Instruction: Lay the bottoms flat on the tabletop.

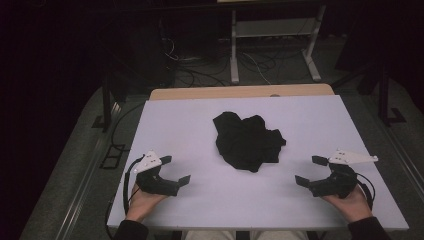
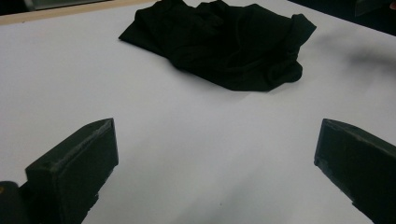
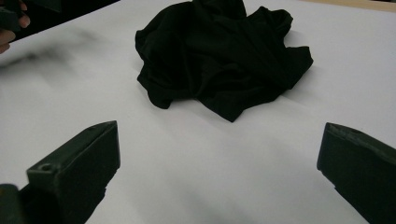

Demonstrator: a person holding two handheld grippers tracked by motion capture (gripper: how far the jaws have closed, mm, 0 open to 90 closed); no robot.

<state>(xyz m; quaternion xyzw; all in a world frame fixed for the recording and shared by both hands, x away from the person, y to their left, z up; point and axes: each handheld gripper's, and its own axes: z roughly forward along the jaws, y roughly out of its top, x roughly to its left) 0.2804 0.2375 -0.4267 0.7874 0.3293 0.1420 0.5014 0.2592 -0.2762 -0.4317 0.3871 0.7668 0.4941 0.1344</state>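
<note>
A crumpled black cloth [image 1: 247, 140] lies in a heap near the middle of the white table top [image 1: 200, 200]. My left gripper [image 1: 175, 170] rests on the table at the front left, jaws open and empty, aimed toward the cloth. At the front right, my right gripper [image 1: 311, 171] mirrors it, open with nothing between its jaws. In the left gripper view the cloth [image 2: 224, 42] lies ahead, beyond the wide-spread jaws. In the right gripper view the cloth [image 3: 219, 56] sits ahead, apart from the jaws. Both grippers are well short of the cloth.
The table's far edge shows a strip of bare wood [image 1: 240, 92]. Beyond it stand a white metal frame [image 1: 272, 45] and tangled cables [image 1: 200, 70] on a dark floor. A hand on the left gripper shows at the top left of the right gripper view [image 3: 11, 28].
</note>
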